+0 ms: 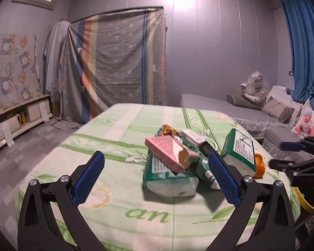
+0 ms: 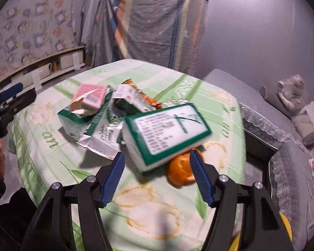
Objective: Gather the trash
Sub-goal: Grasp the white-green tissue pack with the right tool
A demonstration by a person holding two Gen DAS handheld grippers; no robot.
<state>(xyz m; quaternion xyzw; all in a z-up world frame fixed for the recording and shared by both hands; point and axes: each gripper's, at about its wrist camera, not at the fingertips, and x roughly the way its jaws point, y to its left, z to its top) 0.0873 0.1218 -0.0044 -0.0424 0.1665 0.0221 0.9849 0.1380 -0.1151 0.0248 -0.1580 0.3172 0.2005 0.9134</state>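
Covering the table, the green cloth (image 2: 52,146) is carrying the trash heap mid-table. Both tongs are hanging released and empty: left gripper (image 1: 157,173) facing the pink box (image 1: 167,152), right gripper (image 2: 157,175) nearing the green pack (image 2: 167,133) and orange peel (image 2: 180,171); lifting the pack first seems wise.

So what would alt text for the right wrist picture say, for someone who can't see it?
An open right gripper points down at a pile of trash on a green flowered tablecloth: a green-and-white pack nearest, orange peel beneath its edge, a torn pink box and wrappers behind. The left gripper shows at the left edge.
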